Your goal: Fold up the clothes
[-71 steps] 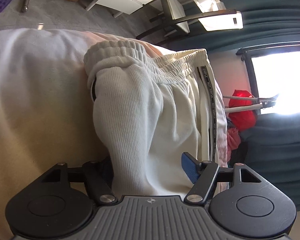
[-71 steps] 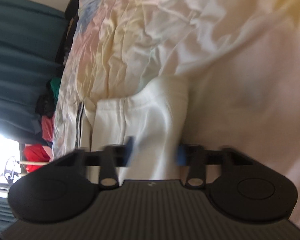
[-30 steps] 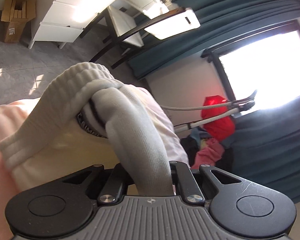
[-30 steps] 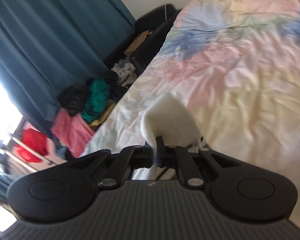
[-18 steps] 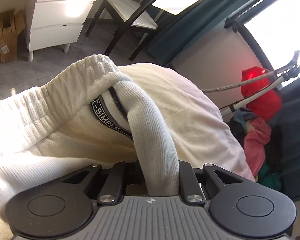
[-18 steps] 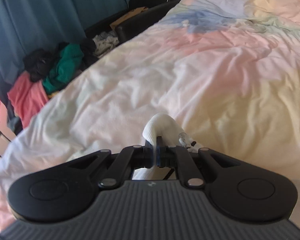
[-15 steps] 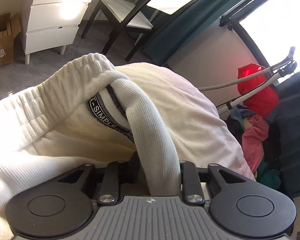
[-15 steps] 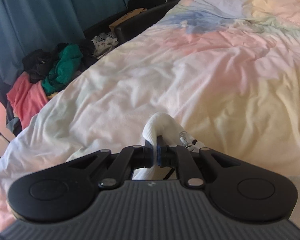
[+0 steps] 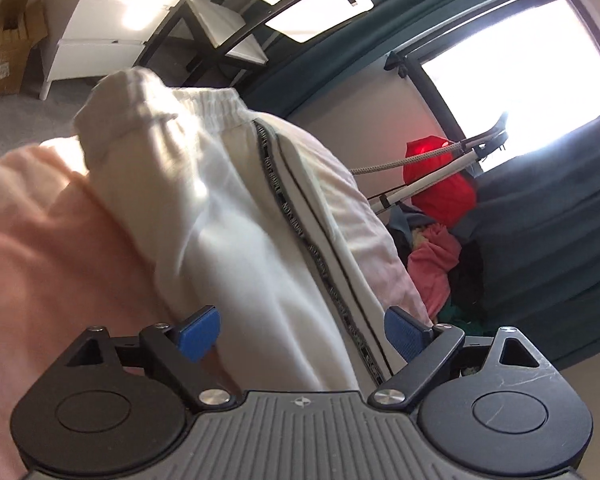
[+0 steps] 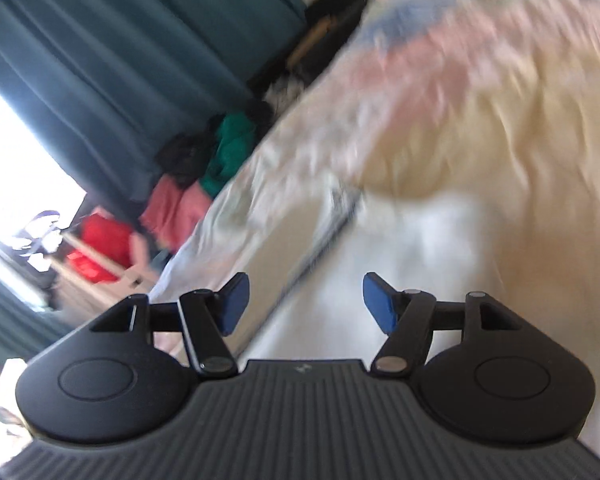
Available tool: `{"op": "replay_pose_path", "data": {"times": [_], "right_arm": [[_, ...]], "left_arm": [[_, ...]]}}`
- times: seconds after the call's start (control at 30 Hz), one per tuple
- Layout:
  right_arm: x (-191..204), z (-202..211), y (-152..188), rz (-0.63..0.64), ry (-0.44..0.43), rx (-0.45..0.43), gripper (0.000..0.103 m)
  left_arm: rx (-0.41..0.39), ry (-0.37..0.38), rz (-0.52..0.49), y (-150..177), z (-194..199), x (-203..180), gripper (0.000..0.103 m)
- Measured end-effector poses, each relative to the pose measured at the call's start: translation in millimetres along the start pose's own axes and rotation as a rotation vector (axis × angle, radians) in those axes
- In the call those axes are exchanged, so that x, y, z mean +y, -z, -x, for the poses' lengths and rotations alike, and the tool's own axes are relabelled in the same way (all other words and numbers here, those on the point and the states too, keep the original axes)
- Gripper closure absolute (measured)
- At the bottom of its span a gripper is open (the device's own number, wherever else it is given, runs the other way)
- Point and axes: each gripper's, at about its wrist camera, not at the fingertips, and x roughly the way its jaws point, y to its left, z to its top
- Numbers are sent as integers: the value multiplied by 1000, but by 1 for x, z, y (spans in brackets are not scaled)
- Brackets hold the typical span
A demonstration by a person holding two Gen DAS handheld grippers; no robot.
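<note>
White ribbed sweatpants (image 9: 236, 208) with a black lettered side stripe and an elastic waistband lie on the bed. In the left wrist view my left gripper (image 9: 302, 334) is open, its blue pads (image 9: 199, 332) either side of the cloth, not pinching it. In the blurred right wrist view my right gripper (image 10: 303, 303) is open and empty just above the white sweatpants (image 10: 396, 240).
The bed has a pastel pink, yellow and blue sheet (image 10: 500, 92). A pile of red, pink and green clothes (image 10: 188, 192) lies on the floor by teal curtains (image 10: 120, 52). A white dresser (image 9: 112, 40), a black-framed desk and a cardboard box (image 9: 8, 56) stand beyond the bed.
Both grippers have opened and let go of the sweatpants, which now lie on the bed. The right gripper is swinging, so its view is blurred.
</note>
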Motion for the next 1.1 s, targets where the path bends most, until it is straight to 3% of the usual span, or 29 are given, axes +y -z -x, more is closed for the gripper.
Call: {"op": "replay_pose_path", "data": {"times": [0.13,0.23,0.37,0.5,0.57,0.63,0.7,0.77,0.87,1.0,1.1], "right_arm": [[-27,20,18,-153,-8,129,37],[-41,18,29,-277,-40,246,37],[-49,-7,43,-293,-67,346,37],[-52,-29,44,-294,-70,278,39],[-47,-36,40,-252,-65,217,42],[-42,-46,33,-211,-29,160,53],[-40,-55,26,-181,11,112,79],[-38,-57,24,-173,17,84,87],[-36,-59,21,-161,25,43,89],[-35,-56,14,-166,9,-12,92],[-40,-43,11,-193,-20,-4,93]], "left_arm": [[48,13,127,18,4,34,10],[50,34,165,20,-2,51,10],[69,94,243,12,-26,73,13],[6,140,256,-1,-44,83,19],[-14,120,232,-9,-51,83,29],[-22,108,206,-17,-58,83,33],[-46,87,198,-23,-61,85,43],[-69,84,200,-28,-63,89,67],[-84,116,223,-33,-62,96,84],[-100,100,152,-38,-46,86,89],[-80,87,128,-47,-27,76,90]]}}
